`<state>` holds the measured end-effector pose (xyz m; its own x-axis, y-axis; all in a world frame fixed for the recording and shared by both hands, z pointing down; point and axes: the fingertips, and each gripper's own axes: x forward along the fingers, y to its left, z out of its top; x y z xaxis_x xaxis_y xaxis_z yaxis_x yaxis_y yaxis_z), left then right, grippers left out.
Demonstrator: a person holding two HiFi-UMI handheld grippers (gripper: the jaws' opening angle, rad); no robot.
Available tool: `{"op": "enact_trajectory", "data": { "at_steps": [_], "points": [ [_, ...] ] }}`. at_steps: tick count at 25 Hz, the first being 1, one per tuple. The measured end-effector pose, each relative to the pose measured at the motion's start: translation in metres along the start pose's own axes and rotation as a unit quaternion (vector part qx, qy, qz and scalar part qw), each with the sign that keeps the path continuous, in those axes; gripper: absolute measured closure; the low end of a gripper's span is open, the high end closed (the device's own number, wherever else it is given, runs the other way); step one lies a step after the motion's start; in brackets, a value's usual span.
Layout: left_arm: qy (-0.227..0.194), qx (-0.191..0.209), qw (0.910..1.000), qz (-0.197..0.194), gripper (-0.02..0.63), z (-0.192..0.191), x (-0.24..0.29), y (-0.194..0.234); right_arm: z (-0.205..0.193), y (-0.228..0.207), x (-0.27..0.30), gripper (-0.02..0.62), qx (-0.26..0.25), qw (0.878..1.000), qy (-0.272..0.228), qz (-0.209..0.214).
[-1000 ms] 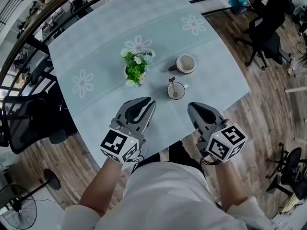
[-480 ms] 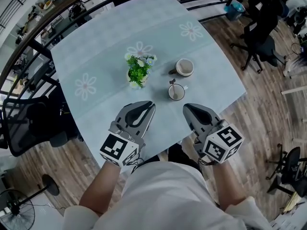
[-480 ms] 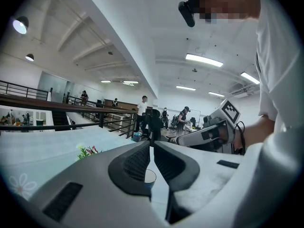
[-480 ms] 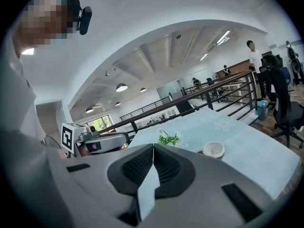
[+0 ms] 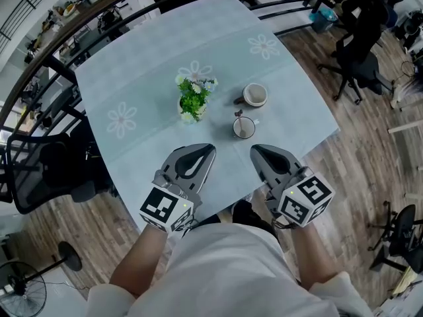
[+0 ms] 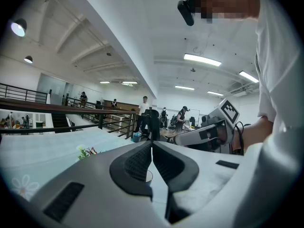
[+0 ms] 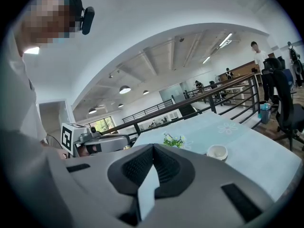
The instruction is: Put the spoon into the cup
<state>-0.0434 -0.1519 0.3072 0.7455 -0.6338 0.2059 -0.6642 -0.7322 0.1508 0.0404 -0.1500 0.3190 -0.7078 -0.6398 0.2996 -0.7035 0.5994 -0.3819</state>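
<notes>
A small cup [image 5: 243, 129] stands on the pale blue tablecloth [image 5: 145, 65] with the spoon [image 5: 238, 114] upright in it, its handle sticking out at the far side. A second white cup [image 5: 255, 95] sits just beyond it and also shows in the right gripper view [image 7: 217, 152]. My left gripper [image 5: 210, 148] hovers at the near table edge, left of the cups, shut and empty [image 6: 152, 144]. My right gripper [image 5: 254, 149] is level with it, just short of the spoon's cup, also shut on nothing [image 7: 153, 147].
A potted plant with white flowers [image 5: 193, 98] stands left of the cups. Black railings [image 5: 39, 65] and an office chair [image 5: 39, 170] flank the table's left side. Wooden floor and more chairs [image 5: 363, 51] lie to the right.
Both grippers have drawn back from the cups toward the table's near edge. The left jaws have come together. The cups, spoon and plant stay where they were.
</notes>
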Motion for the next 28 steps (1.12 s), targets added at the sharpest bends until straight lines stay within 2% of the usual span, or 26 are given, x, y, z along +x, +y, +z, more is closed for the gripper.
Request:
{"op": "enact_trajectory", "data": {
  "at_steps": [28],
  "points": [
    [0.003, 0.006, 1.0, -0.003, 0.581, 0.001, 0.0, -0.02, -0.004, 0.006, -0.014, 0.572, -0.003, 1.0, -0.003, 0.002]
  ]
}}
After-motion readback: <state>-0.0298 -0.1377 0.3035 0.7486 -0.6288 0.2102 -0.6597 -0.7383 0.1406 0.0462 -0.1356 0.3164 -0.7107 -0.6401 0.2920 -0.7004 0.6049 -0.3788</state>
